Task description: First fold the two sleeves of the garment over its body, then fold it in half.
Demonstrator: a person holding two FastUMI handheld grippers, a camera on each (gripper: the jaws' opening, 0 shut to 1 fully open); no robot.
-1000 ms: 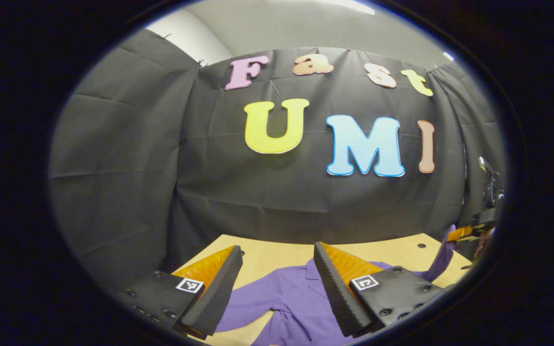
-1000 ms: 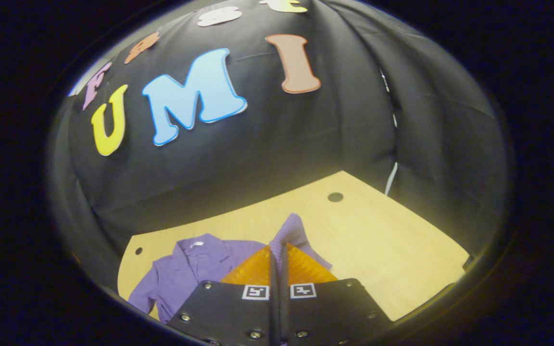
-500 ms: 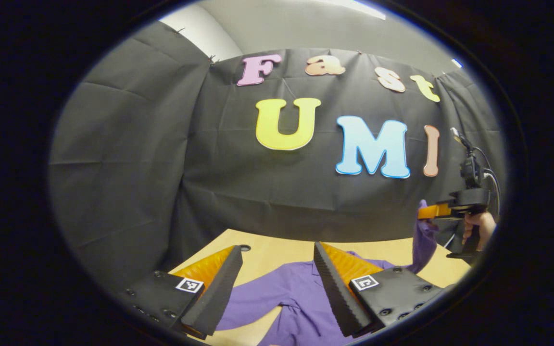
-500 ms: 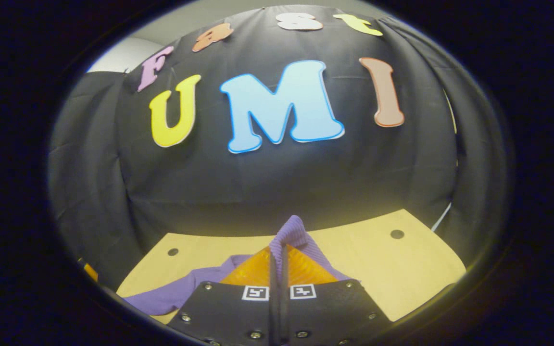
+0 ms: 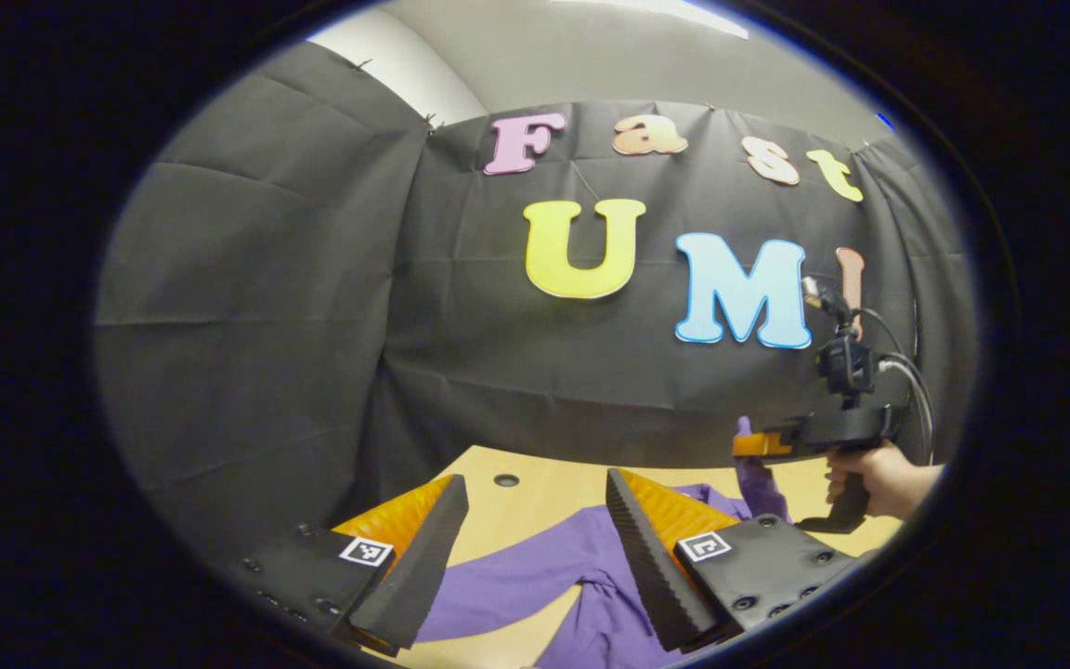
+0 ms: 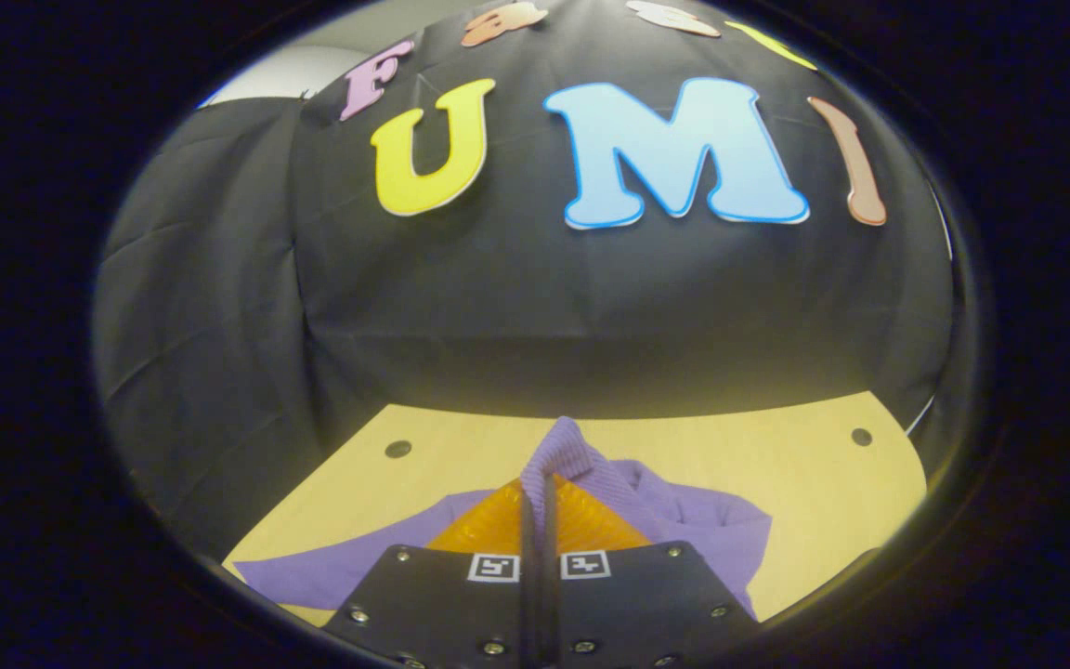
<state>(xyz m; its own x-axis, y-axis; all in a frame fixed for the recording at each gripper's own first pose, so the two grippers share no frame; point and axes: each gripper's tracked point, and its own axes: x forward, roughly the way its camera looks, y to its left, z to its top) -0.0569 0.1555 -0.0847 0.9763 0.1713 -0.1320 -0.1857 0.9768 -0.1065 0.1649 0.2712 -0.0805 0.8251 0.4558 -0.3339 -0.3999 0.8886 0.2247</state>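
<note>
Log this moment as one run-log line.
step: first sleeve fold | right hand-held gripper: shut on sleeve, lifted above table | left hand-held gripper: open over shirt | half fold: not yet done

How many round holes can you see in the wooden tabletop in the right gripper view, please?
2: one hole near the table's far left edge, another hole near its far right corner. The purple garment and the right tool may hide more.

Garment (image 5: 535, 585) lying spread on counter (image 5: 544, 488), below left hand-held gripper (image 5: 530, 530). Right hand-held gripper (image 5: 747, 444) hanging above counter's right side, sleeve (image 6: 565, 448) sitting pinched between its fingers. Booth wall standing behind counter.
</note>
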